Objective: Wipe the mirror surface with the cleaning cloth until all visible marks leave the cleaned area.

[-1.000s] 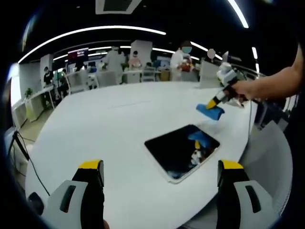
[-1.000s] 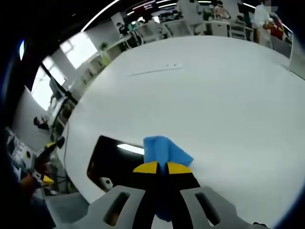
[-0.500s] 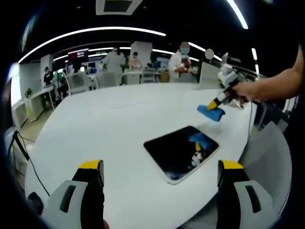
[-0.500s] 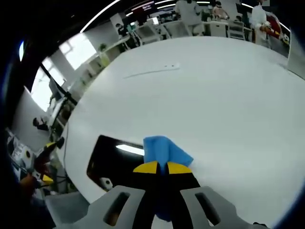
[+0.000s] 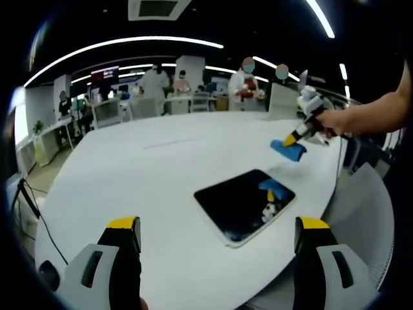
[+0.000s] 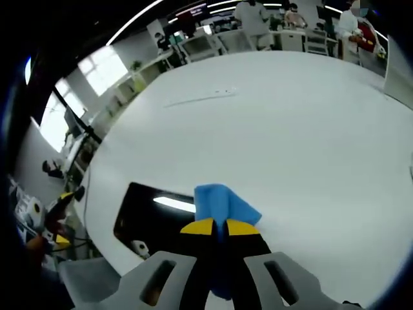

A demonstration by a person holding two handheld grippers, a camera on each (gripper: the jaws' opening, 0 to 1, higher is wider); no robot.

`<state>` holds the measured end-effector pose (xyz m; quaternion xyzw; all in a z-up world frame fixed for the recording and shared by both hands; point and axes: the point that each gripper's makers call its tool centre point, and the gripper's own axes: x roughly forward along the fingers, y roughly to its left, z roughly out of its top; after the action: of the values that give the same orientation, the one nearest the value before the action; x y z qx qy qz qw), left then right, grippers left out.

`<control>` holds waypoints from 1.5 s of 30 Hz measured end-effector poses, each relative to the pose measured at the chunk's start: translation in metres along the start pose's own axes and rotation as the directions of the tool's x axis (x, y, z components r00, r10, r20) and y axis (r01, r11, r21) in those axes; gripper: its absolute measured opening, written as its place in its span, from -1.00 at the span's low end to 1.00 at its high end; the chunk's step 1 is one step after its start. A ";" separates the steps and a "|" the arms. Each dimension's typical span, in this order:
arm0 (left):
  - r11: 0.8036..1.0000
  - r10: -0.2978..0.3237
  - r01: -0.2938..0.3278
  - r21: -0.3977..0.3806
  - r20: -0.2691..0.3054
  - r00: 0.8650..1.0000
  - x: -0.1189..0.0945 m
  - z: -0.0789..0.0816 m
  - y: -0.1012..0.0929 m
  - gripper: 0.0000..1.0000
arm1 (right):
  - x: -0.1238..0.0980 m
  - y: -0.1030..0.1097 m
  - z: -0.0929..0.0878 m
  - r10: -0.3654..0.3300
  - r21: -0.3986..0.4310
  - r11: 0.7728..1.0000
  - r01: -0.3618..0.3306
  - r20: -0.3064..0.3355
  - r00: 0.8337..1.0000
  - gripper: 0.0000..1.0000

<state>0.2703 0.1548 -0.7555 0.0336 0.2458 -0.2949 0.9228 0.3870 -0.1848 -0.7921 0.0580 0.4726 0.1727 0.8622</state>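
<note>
Blue cleaning cloth (image 6: 222,206) sits pinched between the jaws of your right gripper (image 6: 216,227), which are closed tight on it with the yellow tips almost meeting. In the left gripper view you see that same right gripper (image 5: 298,134) in your hand (image 5: 332,121), carrying the cloth (image 5: 288,150) in the air above the white table (image 5: 142,174), near its far right edge and apart from the mirror. The mirror (image 5: 244,205), a dark rectangular slab with a pale rim, lies flat on the table close to the near right edge; the cloth and gripper are reflected in its glass. In the right gripper view the mirror (image 6: 151,216) lies just left of the cloth, near the table (image 6: 303,129) edge. Your left gripper (image 5: 216,232) hangs over the near edge of the table with its jaws spread wide and nothing between them.
</note>
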 end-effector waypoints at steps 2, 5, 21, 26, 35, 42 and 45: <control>1.000 0.000 0.000 0.000 0.001 1.000 0.001 0.001 -0.001 0.99 | -0.001 -0.004 0.000 -0.005 0.002 1.000 0.005 0.001 1.000 -0.99; 1.000 -0.001 0.001 0.000 0.000 1.000 0.002 0.001 -0.002 0.99 | -0.001 -0.008 0.001 -0.007 0.005 1.000 0.007 0.002 1.000 -0.99; 1.000 0.014 -0.015 -0.008 -0.023 1.000 0.004 -0.002 -0.004 0.99 | 0.025 -0.012 -0.005 0.015 0.031 0.999 -0.014 -0.020 1.000 -0.98; 1.000 0.017 -0.017 -0.011 -0.031 0.999 0.005 -0.003 -0.005 0.99 | 0.032 -0.015 -0.010 0.014 0.040 0.999 -0.013 -0.031 0.999 -0.98; 0.999 0.032 -0.032 -0.012 -0.038 0.999 0.005 -0.003 0.000 0.99 | 0.047 -0.018 -0.019 0.013 0.051 0.999 -0.011 -0.048 0.999 -0.98; 0.999 0.034 -0.035 -0.012 -0.049 0.998 0.003 -0.006 0.000 0.99 | 0.061 -0.019 -0.026 -0.004 0.039 0.999 0.006 -0.047 0.999 -0.98; 0.999 0.039 -0.040 -0.017 -0.049 0.998 0.001 -0.006 0.002 0.99 | 0.064 -0.020 -0.028 -0.015 0.025 1.000 0.016 -0.051 0.999 -0.97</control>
<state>0.2698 0.1570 -0.7618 0.0374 0.2698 -0.2734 0.9225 0.4001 -0.1824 -0.8640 0.0606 0.4969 0.1614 0.8505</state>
